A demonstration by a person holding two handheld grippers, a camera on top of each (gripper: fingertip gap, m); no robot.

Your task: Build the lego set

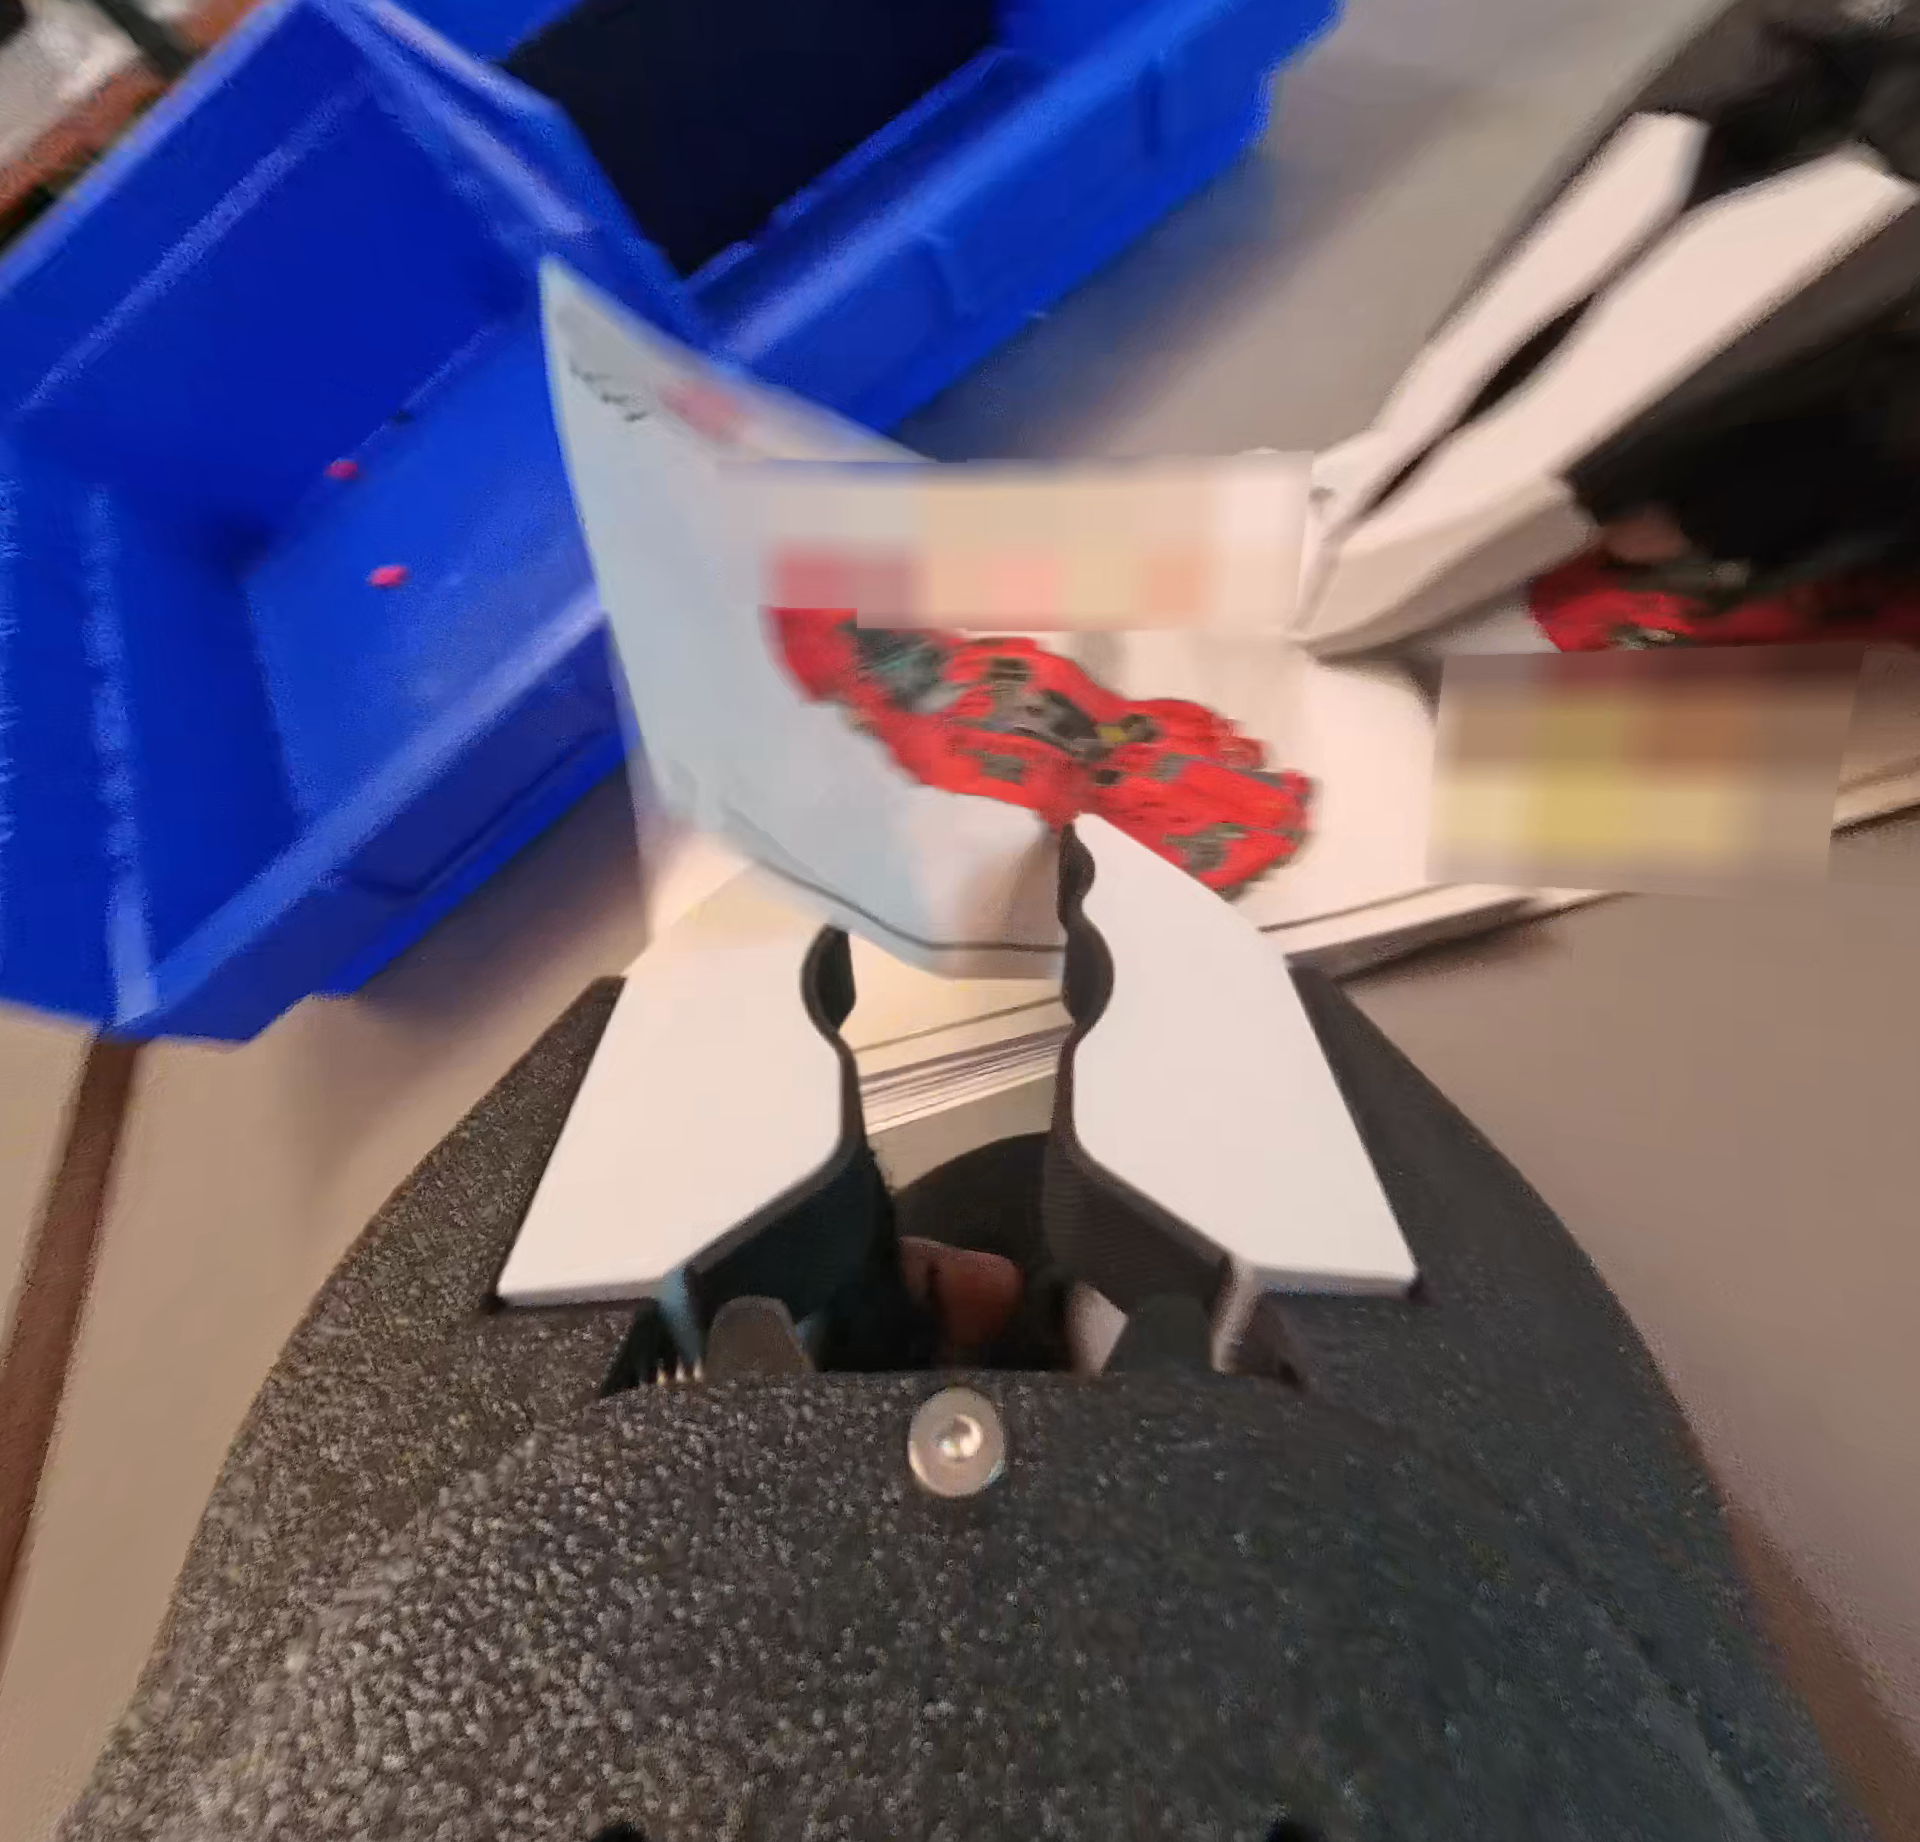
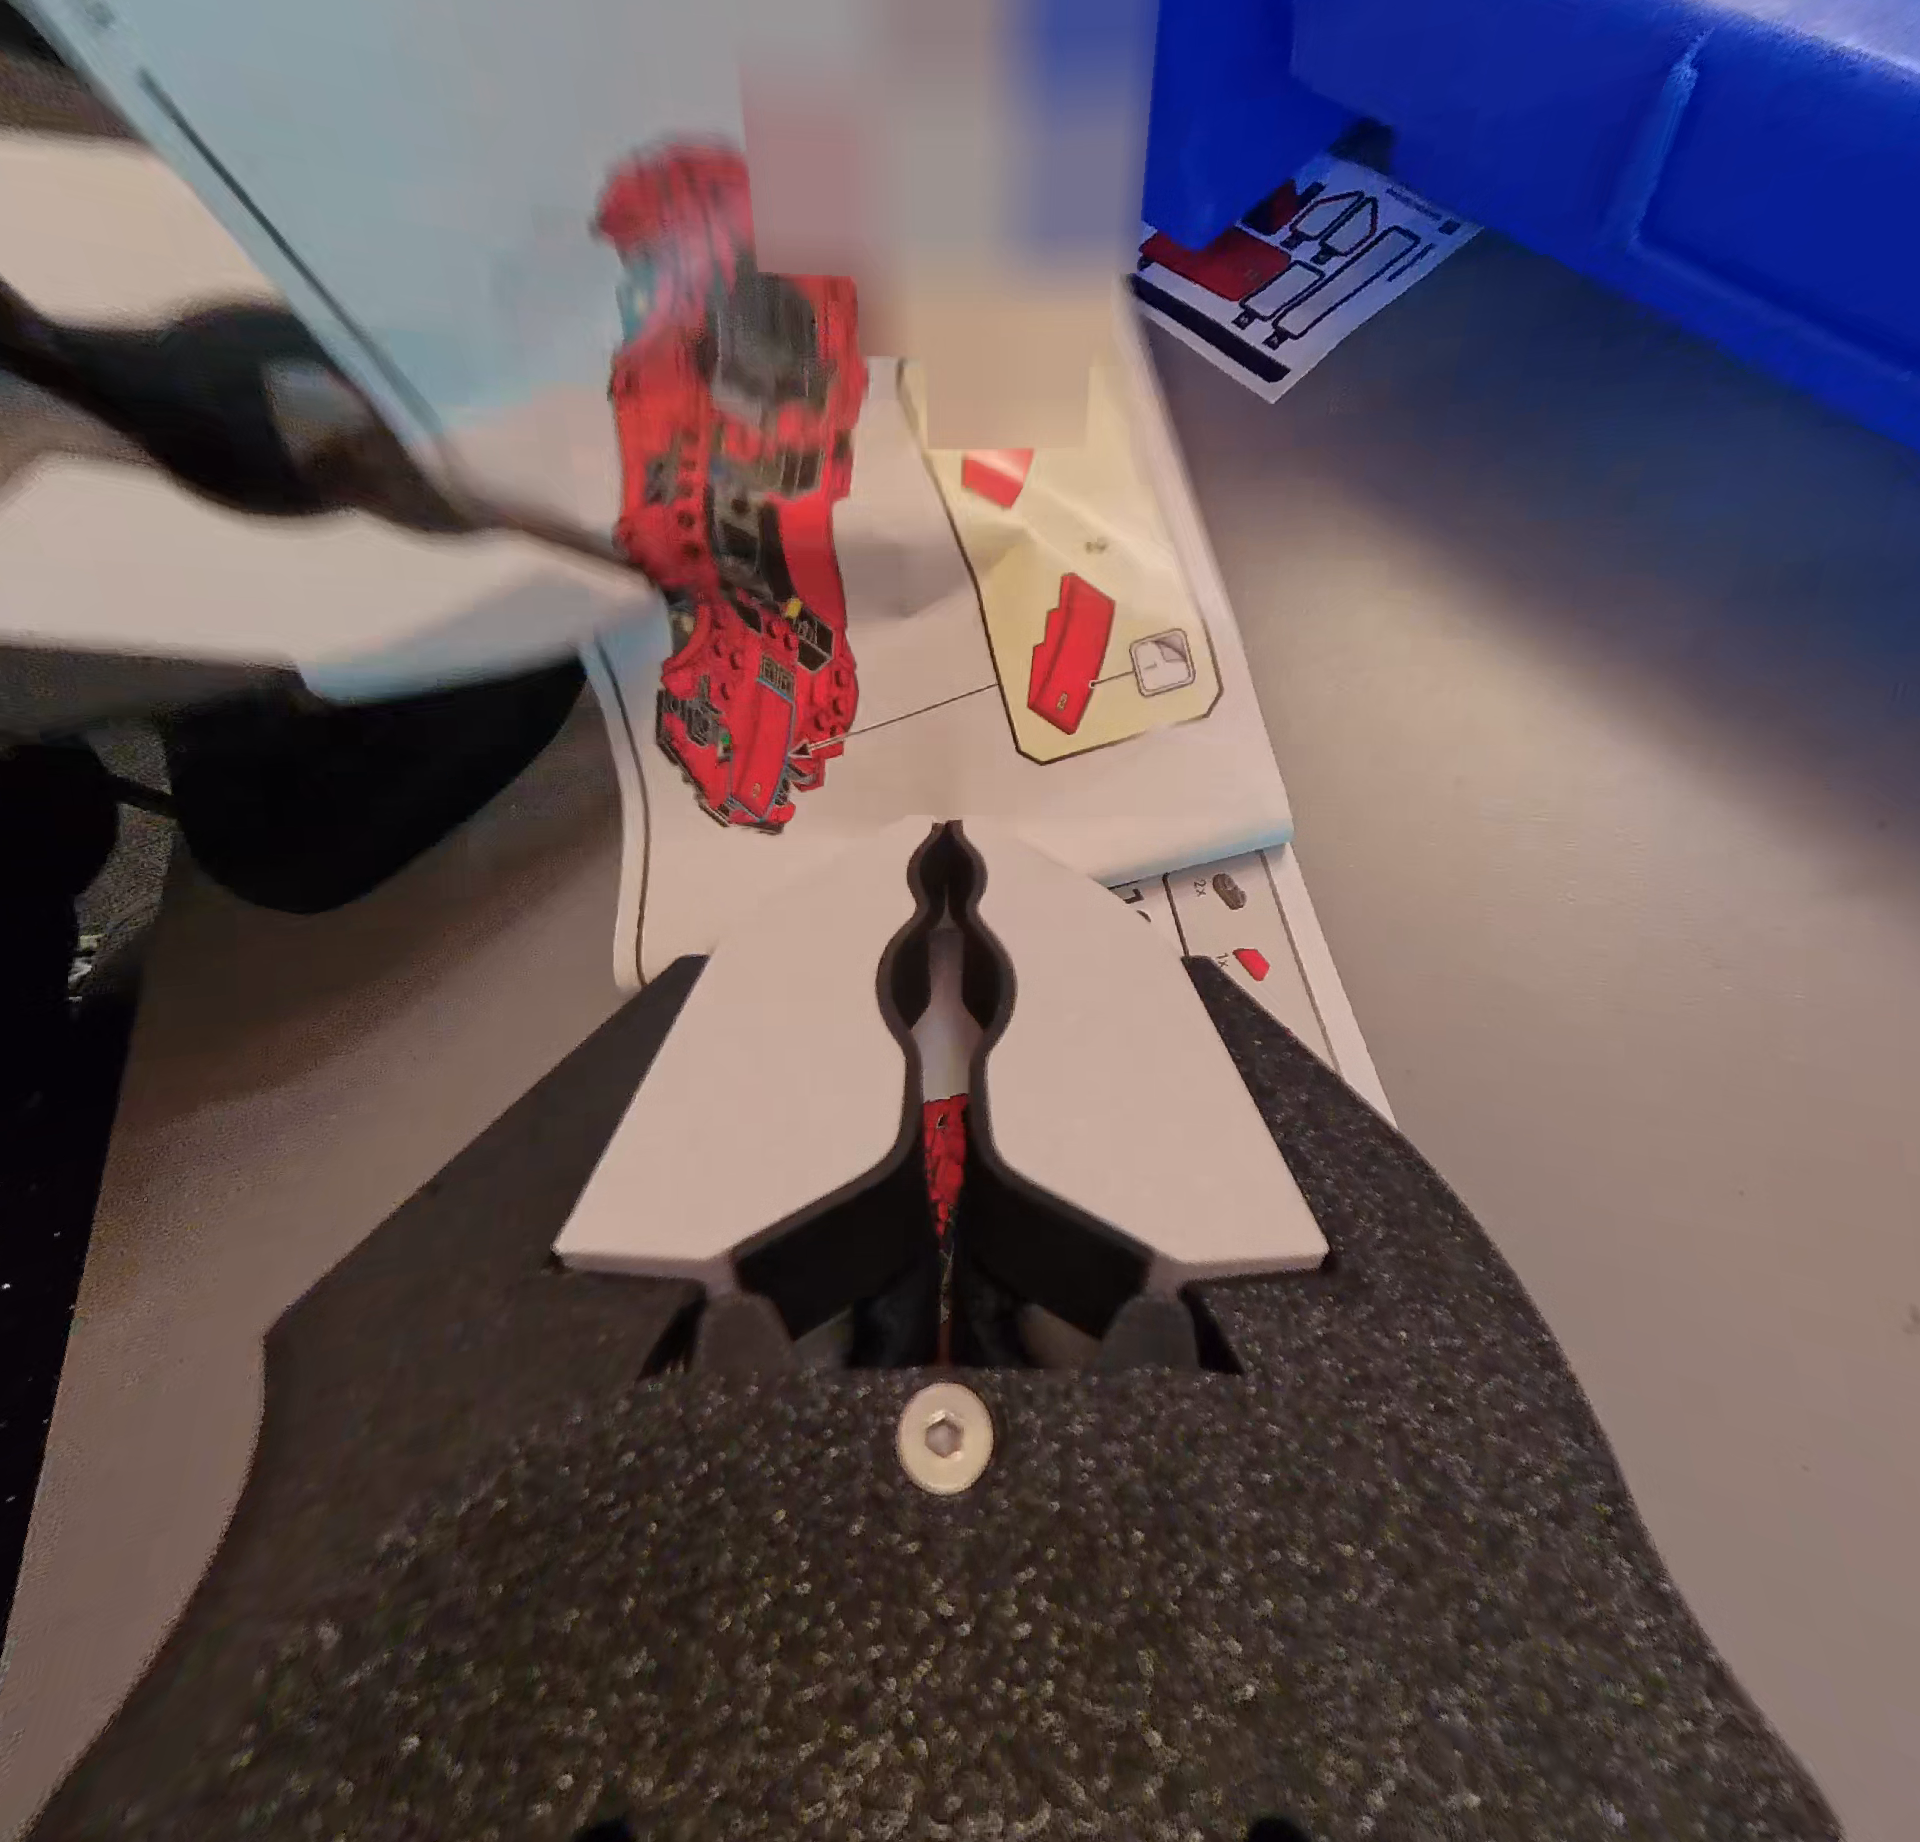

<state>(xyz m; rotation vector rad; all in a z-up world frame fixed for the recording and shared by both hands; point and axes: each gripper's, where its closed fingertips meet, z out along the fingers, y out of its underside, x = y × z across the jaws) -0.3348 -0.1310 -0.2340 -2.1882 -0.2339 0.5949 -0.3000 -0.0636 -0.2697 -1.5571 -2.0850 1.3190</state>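
Left wrist view: left gripper (image 1: 966, 857) has its fingers spread, with a lifted page (image 1: 727, 670) of the instruction booklet (image 1: 1039, 1044) rising between and ahead of them. Blurry, so I can't say whether it's gripping that page.
Why: looks like page turning, to reach the next build step.
Past the tips, left: two blue bins (image 1: 312, 442); a couple of tiny pink bits in the nearer one.
Ahead, right: right gripper (image 1: 1455, 504) on the booklet.

Right wrist view: right gripper (image 2: 948, 836) pressed together on a page edge, probably pinning the booklet.
Ahead: printed red car steps.
Ahead, right: sticker sheet (image 2: 1288, 275) under a blue bin (image 2: 1558, 130).
Writing: not repeating any.
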